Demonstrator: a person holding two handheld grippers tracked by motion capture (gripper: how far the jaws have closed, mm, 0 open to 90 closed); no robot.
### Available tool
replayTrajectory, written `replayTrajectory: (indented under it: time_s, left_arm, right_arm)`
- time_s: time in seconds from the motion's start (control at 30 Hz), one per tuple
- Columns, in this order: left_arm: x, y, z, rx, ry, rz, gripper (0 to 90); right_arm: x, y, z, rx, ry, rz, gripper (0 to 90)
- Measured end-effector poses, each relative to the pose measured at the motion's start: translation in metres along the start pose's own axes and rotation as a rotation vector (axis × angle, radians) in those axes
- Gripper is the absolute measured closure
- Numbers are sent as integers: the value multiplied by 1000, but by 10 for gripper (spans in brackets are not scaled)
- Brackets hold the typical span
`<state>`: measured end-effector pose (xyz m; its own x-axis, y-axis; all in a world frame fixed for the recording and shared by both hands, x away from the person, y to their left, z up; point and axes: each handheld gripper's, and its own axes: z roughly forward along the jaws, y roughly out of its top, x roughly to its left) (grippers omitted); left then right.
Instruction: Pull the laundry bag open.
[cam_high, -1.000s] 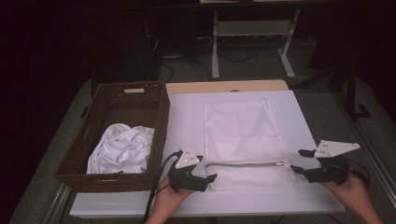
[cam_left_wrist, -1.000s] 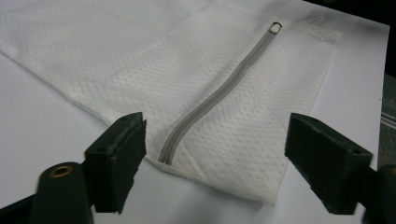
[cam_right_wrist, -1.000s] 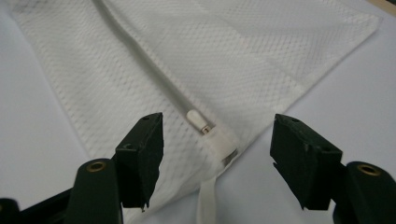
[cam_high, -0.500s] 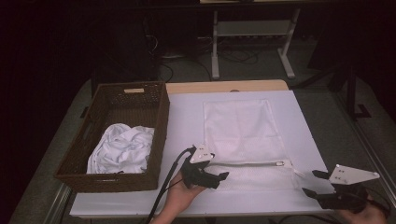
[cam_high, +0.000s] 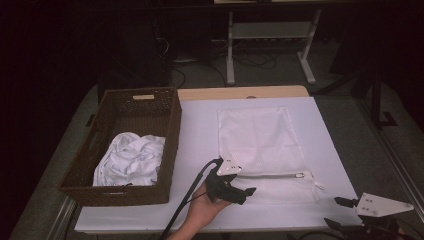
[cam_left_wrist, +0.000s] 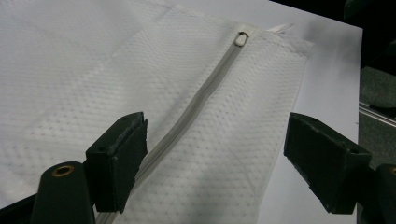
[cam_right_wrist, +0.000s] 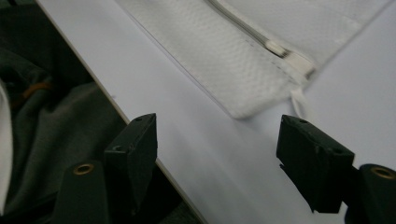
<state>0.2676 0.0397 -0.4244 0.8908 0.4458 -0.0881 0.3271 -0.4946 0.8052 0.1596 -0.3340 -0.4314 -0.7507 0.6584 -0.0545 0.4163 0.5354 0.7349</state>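
Observation:
A white mesh bag (cam_high: 260, 145) lies flat on the white-covered table (cam_high: 195, 130). Its zipper (cam_high: 272, 175) runs along the near edge, with the pull (cam_high: 299, 175) at the right end. My left gripper (cam_high: 246, 195) hovers over the bag's near left corner. In the left gripper view the gripper (cam_left_wrist: 219, 158) stands open, the zipper (cam_left_wrist: 196, 107) running between its jaws without touching them. My right gripper (cam_high: 335, 211) is at the table's near right corner. Its jaws have just been opening and the gripper (cam_right_wrist: 224, 158) has nothing between them. The pull (cam_right_wrist: 275, 48) lies ahead of it.
A brown wicker basket (cam_high: 120, 107) stands on the left of the table with crumpled white cloth (cam_high: 131, 160) inside. A metal stand (cam_high: 270, 30) is on the dark floor behind the table. The right gripper's view crosses the table's near edge.
My right gripper has pulled back from the zipper's right end toward the near right corner. My left gripper has slid right, onto the bag's near left corner.

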Motion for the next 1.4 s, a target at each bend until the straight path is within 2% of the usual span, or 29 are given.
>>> replayTrajectory:
  time_s: [0.07, 0.2, 0.23, 0.37, 0.43, 0.5, 0.57, 0.6, 0.77, 0.83, 0.9, 0.93, 1.0, 1.03, 1.13, 1.17, 1.2, 1.23, 1.27, 1.3, 1.33, 1.4]
  left_arm:
    - [-3, 2, 4, 1, -10, 4, 206]
    - [-5, 5, 10, 7, -25, 14, 210]
    - [-7, 8, 15, 12, -42, 18, 218]
    - [-9, 14, 24, 10, -64, 15, 244]
    - [-10, 16, 27, 17, -55, 0, 260]
    - [-8, 20, 33, 25, -72, -12, 302]
    - [-8, 23, 38, 29, -81, -19, 303]
    - [-8, 28, 44, 33, -86, -24, 317]
    - [-8, 37, 59, 52, -114, -58, 342]
    - [-7, 45, 70, 64, -131, -83, 347]
    - [-6, 47, 74, 70, -138, -93, 351]
    - [-4, 51, 81, 88, -154, -109, 356]
    - [-1, 55, 87, 114, -165, -146, 378]
    - [-1, 55, 87, 114, -165, -146, 387]
    - [3, 61, 95, 130, -172, -168, 397]
    - [6, 64, 99, 131, -200, -202, 427]
    - [6, 64, 99, 131, -200, -202, 437]
    - [7, 66, 101, 143, -200, -227, 439]
    - [8, 67, 104, 143, -210, -247, 439]
    - [11, 69, 110, 143, -246, -315, 488]
    - [13, 69, 114, 152, -267, -352, 500]
    - [15, 69, 119, 165, -276, -382, 543]
  right_arm:
    - [4, 5, 4, -2, 23, 2, 273]
    - [9, 13, 10, -16, 38, -21, 275]
    - [7, 19, 16, -31, 52, -24, 279]
    - [-1, 31, 33, -44, 80, -3, 261]
    - [-4, 34, 38, -42, 85, 8, 257]
    - [-16, 44, 49, -34, 99, 34, 255]
    - [-19, 46, 51, -29, 103, 41, 254]
    - [-28, 50, 56, -26, 108, 67, 254]
    - [-53, 55, 66, -16, 82, 159, 266]
    - [-62, 56, 68, -10, 76, 202, 278]
    - [-66, 56, 70, -11, 69, 219, 298]
    - [-74, 57, 72, -4, 61, 255, 328]
    - [-80, 58, 74, 6, 51, 282, 369]
    - [-80, 58, 74, 6, 51, 282, 369]
    - [-92, 59, 80, 82, 65, 373, 422]
    - [-97, 59, 84, 108, 73, 407, 456]
    - [-97, 59, 84, 108, 73, 407, 456]
    - [-101, 60, 88, 136, 76, 431, 482]
    - [-101, 60, 88, 136, 76, 431, 482]
    - [-105, 61, 90, 146, 83, 461, 487]
    - [-106, 61, 91, 149, 83, 470, 488]
    - [-109, 60, 91, 169, 87, 503, 518]
